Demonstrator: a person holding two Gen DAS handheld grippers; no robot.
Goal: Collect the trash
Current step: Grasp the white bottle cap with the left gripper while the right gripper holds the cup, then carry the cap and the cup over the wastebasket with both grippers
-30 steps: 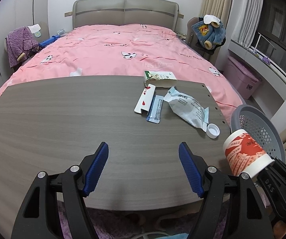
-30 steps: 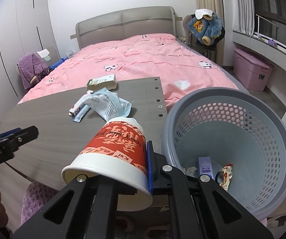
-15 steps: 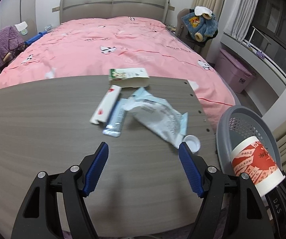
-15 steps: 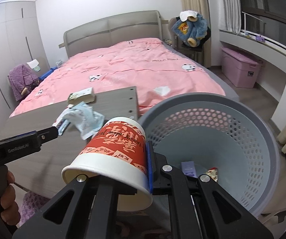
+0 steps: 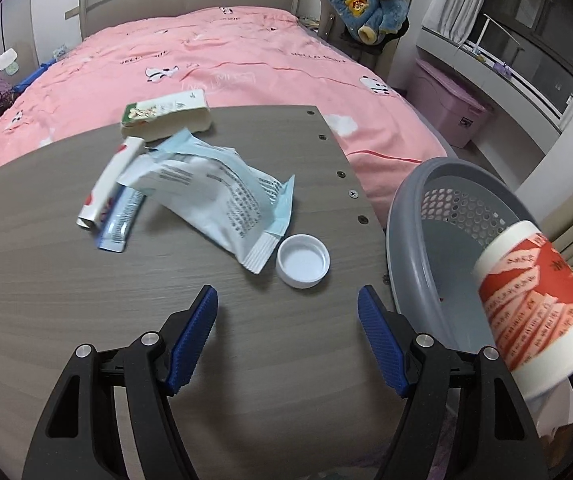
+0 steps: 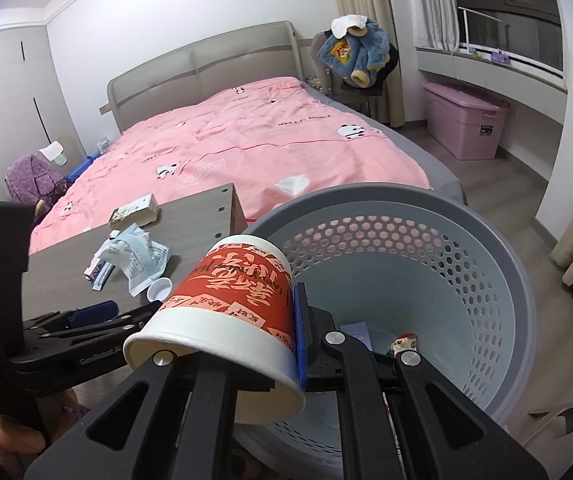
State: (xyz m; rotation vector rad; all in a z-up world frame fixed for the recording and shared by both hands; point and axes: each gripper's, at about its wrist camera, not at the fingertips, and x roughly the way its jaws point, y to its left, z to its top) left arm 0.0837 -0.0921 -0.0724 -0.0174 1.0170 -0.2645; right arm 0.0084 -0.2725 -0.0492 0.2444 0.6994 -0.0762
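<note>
A red-and-white paper cup (image 6: 230,304) lies tipped on its side, clamped in the right gripper (image 6: 246,320), its base pointing forward over the near rim of the grey perforated basket (image 6: 486,280), which stands at the table's right end; the drop looks to need only a release. The left gripper (image 5: 286,336), jaws wide and empty, hovers over the wooden table (image 5: 46,280), the nearer hand to what remains: a white bottle cap (image 5: 303,255) just ahead, a crumpled wrapper (image 5: 214,196) beyond it, two sachets (image 5: 114,192) and a small box (image 5: 166,116) farther left
</note>
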